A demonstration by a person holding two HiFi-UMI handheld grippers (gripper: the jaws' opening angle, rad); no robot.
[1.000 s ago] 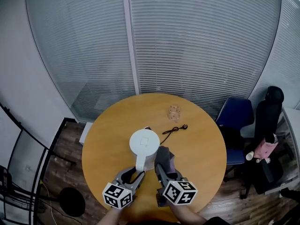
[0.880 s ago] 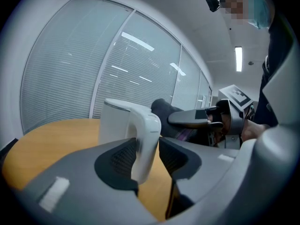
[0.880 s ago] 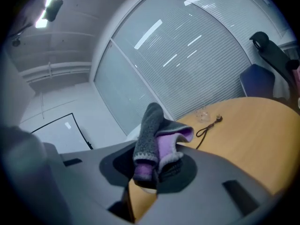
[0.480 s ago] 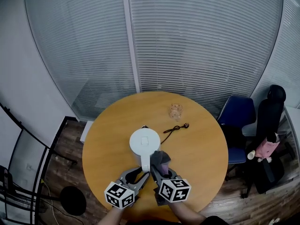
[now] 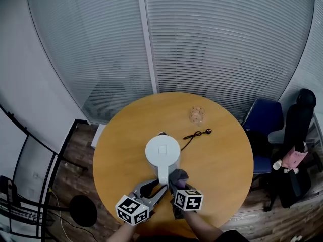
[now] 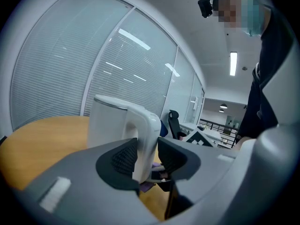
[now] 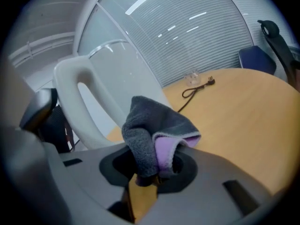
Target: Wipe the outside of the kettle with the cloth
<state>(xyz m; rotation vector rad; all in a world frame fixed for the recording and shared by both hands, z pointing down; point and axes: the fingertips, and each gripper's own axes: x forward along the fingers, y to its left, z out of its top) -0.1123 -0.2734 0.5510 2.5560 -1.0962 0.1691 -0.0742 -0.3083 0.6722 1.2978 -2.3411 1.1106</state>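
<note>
Clear thing [image 5: 197, 114] beyond the kettle [image 5: 162, 152] — perhaps a glass — too small to tell

White kettle [image 5: 162, 152] upright mid-surface [image 5: 118, 145], handle toward person. Left tool [image 5: 154, 186] astride handle, jaws just been closing on it. Right tool [image 5: 176, 184] grips grey cloth [image 5: 179, 175] just right of handle. Black cord [image 5: 196, 135], glass [image 5: 197, 114] beyond kettle. Chairs [image 5: 267, 121] at right.

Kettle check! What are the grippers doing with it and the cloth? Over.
Left gripper: jaws just closed on kettle handle. Right gripper: jaws shut on cloth, next to kettle. Power cord lies clear, behind.
</note>
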